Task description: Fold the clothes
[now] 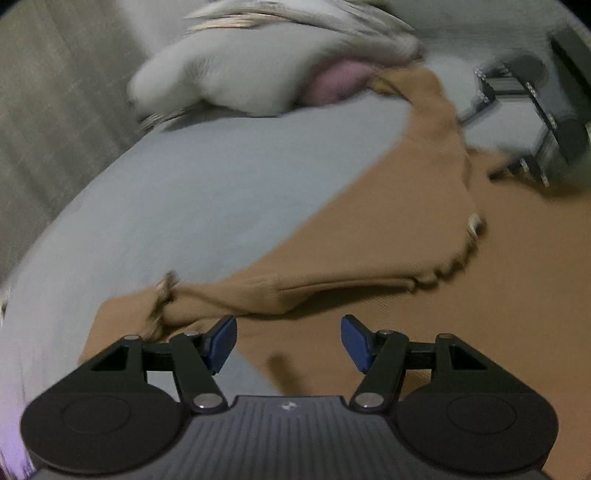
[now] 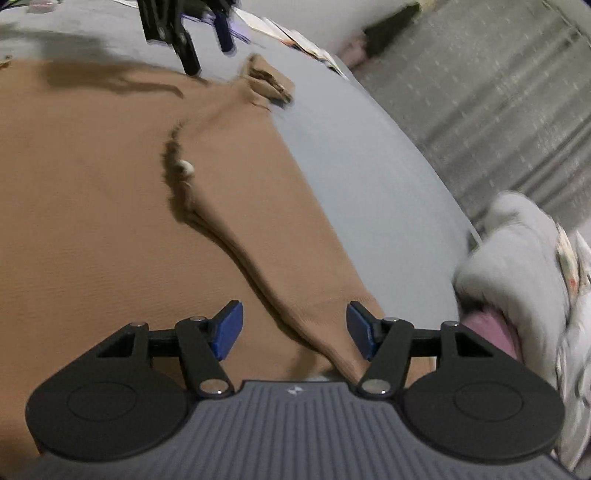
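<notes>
Tan garment (image 1: 388, 258) spread flat on a grey sheet (image 1: 203, 184), covering the right and lower part of the left wrist view and the left half of the right wrist view (image 2: 92, 203). One sleeve folded inward across the body of the garment, forming a raised ridge with a ruffled, darker edge; small pale tag (image 2: 184, 168) visible at that edge. Sleeve cuff (image 1: 162, 295) bunched at the border between garment and sheet, just ahead of the left gripper. Left gripper (image 1: 289, 341) held low over the garment with jaws parted at a moderate width, blue pads (image 1: 223, 341) clear of the fabric, nothing between them. Right gripper (image 2: 294, 330) likewise parted at a moderate width, poised above the folded sleeve edge; cloth seen between and beneath the pads (image 2: 229, 330), but no pad pressing on it. Opposite gripper seen in each view: right one at the upper right of the left wrist view (image 1: 532, 110), left one at the top of the right wrist view (image 2: 184, 33), both blurred. Pile of pale grey and white bedding (image 1: 258, 66) with a pink patch (image 1: 336, 83) beyond the garment, at the far edge of the sheet; same pile at the right edge of the right wrist view (image 2: 524, 258). Grey patterned floor (image 2: 498, 92) beyond the sheet. Both views blurred, so fine detail not legible.
</notes>
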